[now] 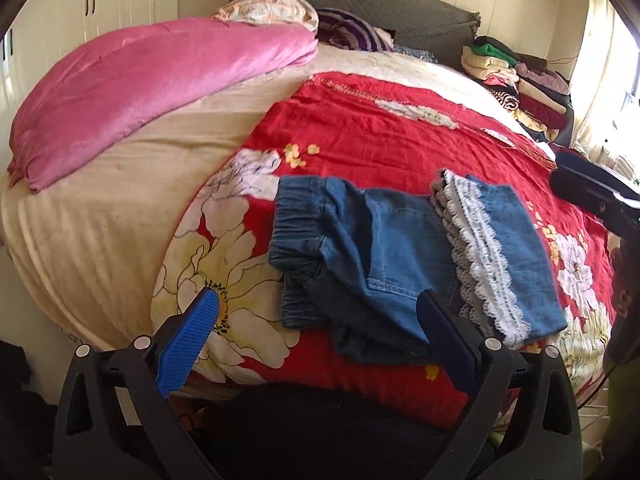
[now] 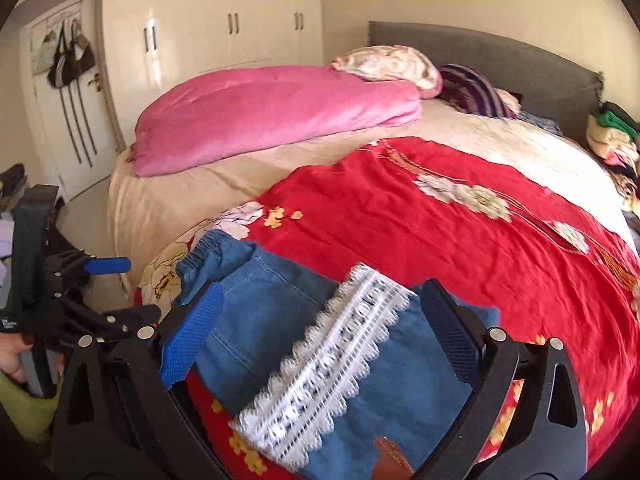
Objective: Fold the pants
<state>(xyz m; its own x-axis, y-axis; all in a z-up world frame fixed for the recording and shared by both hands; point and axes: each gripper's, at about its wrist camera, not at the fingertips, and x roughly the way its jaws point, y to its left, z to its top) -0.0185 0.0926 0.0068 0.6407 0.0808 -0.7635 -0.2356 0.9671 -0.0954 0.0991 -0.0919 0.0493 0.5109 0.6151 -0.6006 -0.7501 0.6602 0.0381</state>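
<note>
Blue denim pants (image 1: 384, 248) with an elastic waistband (image 1: 296, 224) and white lace trim (image 1: 484, 252) lie folded on a red floral bedspread (image 1: 380, 136). My left gripper (image 1: 320, 312) is open and empty, hovering above the near edge of the pants. My right gripper (image 2: 320, 316) is open and empty above the lace-trimmed end of the pants (image 2: 280, 320); the lace (image 2: 332, 356) lies between its fingers. The right gripper's body shows at the right edge of the left wrist view (image 1: 592, 192). The left gripper shows at the left of the right wrist view (image 2: 104, 288).
A pink quilt (image 1: 152, 88) lies folded at the bed's far left on a cream blanket (image 1: 120, 208). Pillows (image 1: 272, 10) rest at the grey headboard (image 1: 400, 4). A stack of folded clothes (image 1: 516, 80) sits at the far right. White wardrobes (image 2: 224, 24) and a door (image 2: 64, 80) stand behind.
</note>
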